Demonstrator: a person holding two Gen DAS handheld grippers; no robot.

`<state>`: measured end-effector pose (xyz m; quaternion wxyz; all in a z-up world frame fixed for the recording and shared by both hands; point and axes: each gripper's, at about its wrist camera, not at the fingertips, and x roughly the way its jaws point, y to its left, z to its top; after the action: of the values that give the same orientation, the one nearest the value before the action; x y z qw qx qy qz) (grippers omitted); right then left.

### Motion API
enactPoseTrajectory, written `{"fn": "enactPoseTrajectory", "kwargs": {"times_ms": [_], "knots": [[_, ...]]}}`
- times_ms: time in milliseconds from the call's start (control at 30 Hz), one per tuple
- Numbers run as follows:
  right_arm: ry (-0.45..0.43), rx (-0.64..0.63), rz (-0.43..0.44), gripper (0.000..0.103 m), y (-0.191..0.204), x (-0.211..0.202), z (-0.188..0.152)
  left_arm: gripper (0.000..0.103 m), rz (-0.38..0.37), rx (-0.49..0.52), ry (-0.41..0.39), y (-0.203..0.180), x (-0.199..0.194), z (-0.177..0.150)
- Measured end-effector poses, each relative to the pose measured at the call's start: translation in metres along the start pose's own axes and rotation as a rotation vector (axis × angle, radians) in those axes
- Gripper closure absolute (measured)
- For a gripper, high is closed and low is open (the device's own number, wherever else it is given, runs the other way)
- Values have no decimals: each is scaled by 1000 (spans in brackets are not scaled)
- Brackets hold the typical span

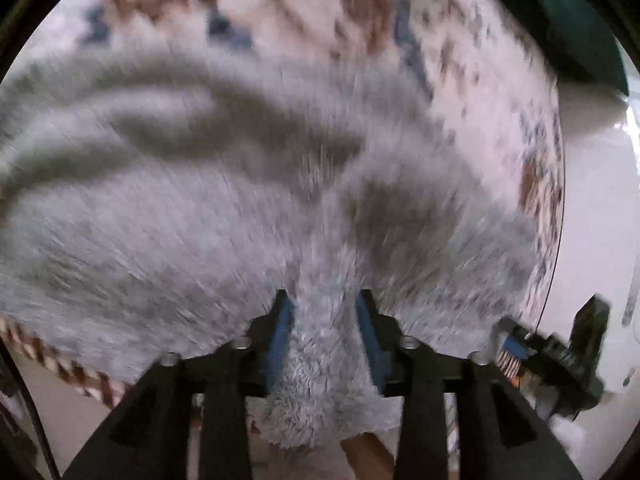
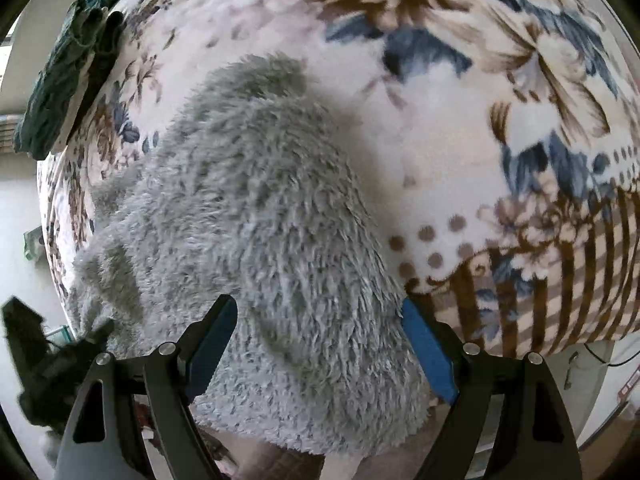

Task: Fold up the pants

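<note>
The fuzzy grey pants lie across my floral blanket, filling the lower middle of both views. My left gripper pinches a bunched ridge of fleece so I can lift that edge over. My right gripper has its fingers wide, straddling the cloth, gripping nothing yet.

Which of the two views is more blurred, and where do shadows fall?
Left wrist view: strong motion blur streaks the fluffy grey pants and the floral blanket; dark shadow bands cross the pants. Right wrist view: much sharper, only mildly soft, with fisheye bulging of the blanket and a soft shadow beside the pants.
</note>
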<state>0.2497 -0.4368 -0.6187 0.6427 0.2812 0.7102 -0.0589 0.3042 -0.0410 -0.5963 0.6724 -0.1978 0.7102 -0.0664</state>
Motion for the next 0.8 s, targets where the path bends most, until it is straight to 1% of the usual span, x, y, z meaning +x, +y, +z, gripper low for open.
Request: {"fn": "enactPoseTrajectory", "kwargs": {"times_ms": [33, 67, 167, 200, 233, 267, 300, 333, 367, 400, 433, 467, 533, 567, 633, 667, 733, 767, 800], "knots": [[0, -2, 3, 17, 1, -1, 0, 56, 6, 18, -39, -5, -11, 6], [0, -4, 6, 17, 2, -1, 1, 49, 3, 35, -45, -9, -13, 12], [2, -2, 0, 17, 0, -2, 3, 48, 4, 119, -38, -30, -4, 35], [3, 2, -2, 17, 0, -2, 4, 48, -1, 179, -19, -41, 6, 42], [1, 4, -1, 17, 1, -2, 5, 48, 21, 227, -11, -49, 16, 45], [0, 3, -1, 17, 2, -1, 6, 51, 25, 265, -14, -57, 24, 48], [1, 1, -5, 17, 3, -1, 7, 76, 10, 295, -22, -63, 31, 50], [0, -1, -9, 17, 3, 0, 8, 90, 17, 314, -33, -67, 37, 53], [0, -3, -14, 17, 4, 0, 9, 90, 27, 323, -37, -68, 42, 55], [1, -2, -23, 17, 4, 0, 10, 91, 39, 312, -48, -67, 43, 57], [-1, 1, -27, 17, 3, 0, 12, 91, 43, 277, -74, -59, 41, 60], [-14, 9, -30, 17, 2, -3, 14, 91, 46, 247, -83, -51, 41, 63], [-42, 18, -27, 17, 1, -7, 20, 91, 29, 158, -75, -34, 48, 69], [-62, 26, -6, 17, 0, -10, 24, 91, 14, 127, -72, -29, 49, 70], [-82, 26, 31, 17, 3, -13, 31, 91, 9, 111, -68, -20, 49, 65], [-89, 13, 35, 18, 6, -13, 36, 91, 7, 118, -70, -18, 47, 62], [-74, -31, -13, 18, 14, -6, 44, 91, 18, 132, -77, -19, 46, 59], [-47, -41, -53, 18, 17, 3, 49, 90, 12, 121, -73, -16, 46, 58], [-29, -39, -69, 18, 18, 8, 51, 87, 3, 102, -63, -11, 46, 57]]}}
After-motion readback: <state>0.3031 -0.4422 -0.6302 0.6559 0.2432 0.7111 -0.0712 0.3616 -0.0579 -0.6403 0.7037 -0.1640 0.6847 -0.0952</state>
